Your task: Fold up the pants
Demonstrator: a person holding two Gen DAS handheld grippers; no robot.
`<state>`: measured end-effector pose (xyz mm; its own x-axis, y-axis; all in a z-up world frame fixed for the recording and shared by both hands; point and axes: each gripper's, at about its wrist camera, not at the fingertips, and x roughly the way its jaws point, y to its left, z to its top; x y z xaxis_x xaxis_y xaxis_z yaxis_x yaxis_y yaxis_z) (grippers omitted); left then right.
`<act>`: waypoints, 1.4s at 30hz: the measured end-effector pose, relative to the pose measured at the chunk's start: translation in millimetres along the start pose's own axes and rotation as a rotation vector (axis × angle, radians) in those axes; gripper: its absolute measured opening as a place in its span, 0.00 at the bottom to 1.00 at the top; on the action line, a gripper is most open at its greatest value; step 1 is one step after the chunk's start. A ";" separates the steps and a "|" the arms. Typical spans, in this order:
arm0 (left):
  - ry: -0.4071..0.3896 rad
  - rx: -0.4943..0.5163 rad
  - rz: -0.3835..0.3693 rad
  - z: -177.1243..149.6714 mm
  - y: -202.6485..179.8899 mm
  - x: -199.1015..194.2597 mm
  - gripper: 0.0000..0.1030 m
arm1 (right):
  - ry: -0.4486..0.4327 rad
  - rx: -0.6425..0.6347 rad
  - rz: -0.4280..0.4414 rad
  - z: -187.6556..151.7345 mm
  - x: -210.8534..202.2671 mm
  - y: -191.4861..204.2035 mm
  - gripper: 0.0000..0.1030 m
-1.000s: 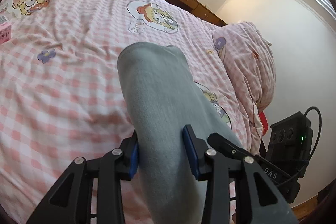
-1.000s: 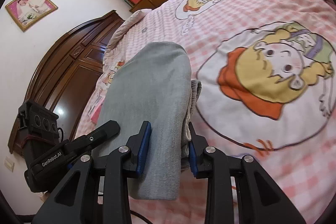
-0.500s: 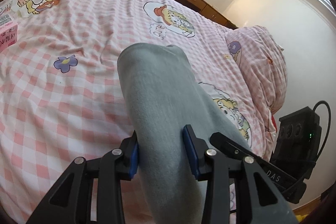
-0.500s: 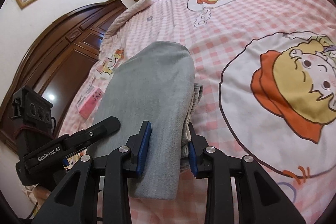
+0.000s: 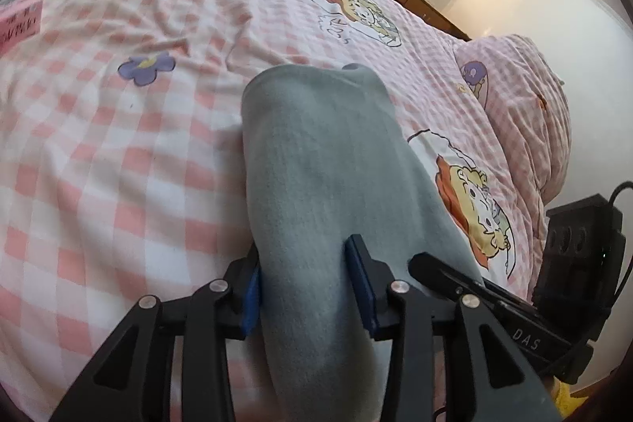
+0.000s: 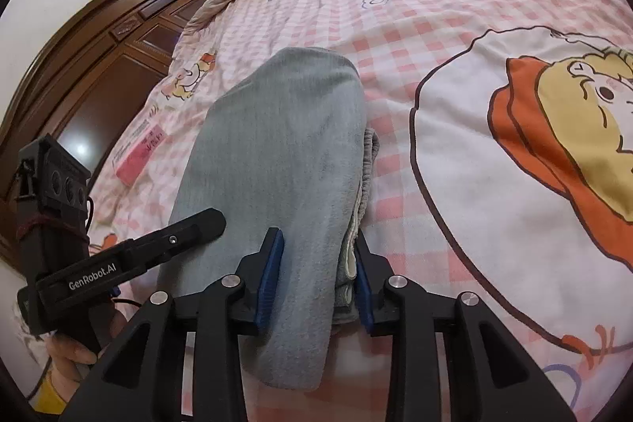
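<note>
Both tongs, left (image 5: 302, 287) and right (image 6: 316, 277), stay clenched on the grey pants (image 5: 332, 184), a doubled bundle carried forward and lower over the pink checked bed (image 5: 99, 165) vs. a sec ago. Fold end now appears to meet the bedding; laying down and releasing likely next. Pink box (image 6: 140, 153) lies nearby.

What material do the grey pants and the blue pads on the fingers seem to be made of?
The grey pants look like soft fleece or brushed knit: matte and fuzzy, draping in rounded folds. The blue pads look like rubber or soft plastic, smooth and matte; which one cannot be told. The black fingers look like rigid plastic with metal screws.
</note>
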<state>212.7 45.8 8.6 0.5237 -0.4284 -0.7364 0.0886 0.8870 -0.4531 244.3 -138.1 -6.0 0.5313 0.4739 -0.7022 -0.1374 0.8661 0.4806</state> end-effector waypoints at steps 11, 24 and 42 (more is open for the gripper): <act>-0.063 0.036 0.084 1.3 -15.0 -37.3 0.41 | 0.005 -0.048 -0.076 6.9 -23.2 12.2 0.33; -0.032 0.124 0.160 10.5 -33.7 -2.4 0.30 | -0.017 -0.141 -0.130 7.3 -19.1 23.2 0.14; -0.038 0.113 0.277 -31.7 -52.3 -46.6 0.38 | -0.014 -0.131 -0.124 -5.8 -40.5 16.0 0.18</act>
<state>156.8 13.8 50.7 0.5718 -0.1626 -0.8041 0.0310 0.9837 -0.1770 215.8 -142.5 27.1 0.5624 0.3609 -0.7439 -0.1775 0.9314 0.3177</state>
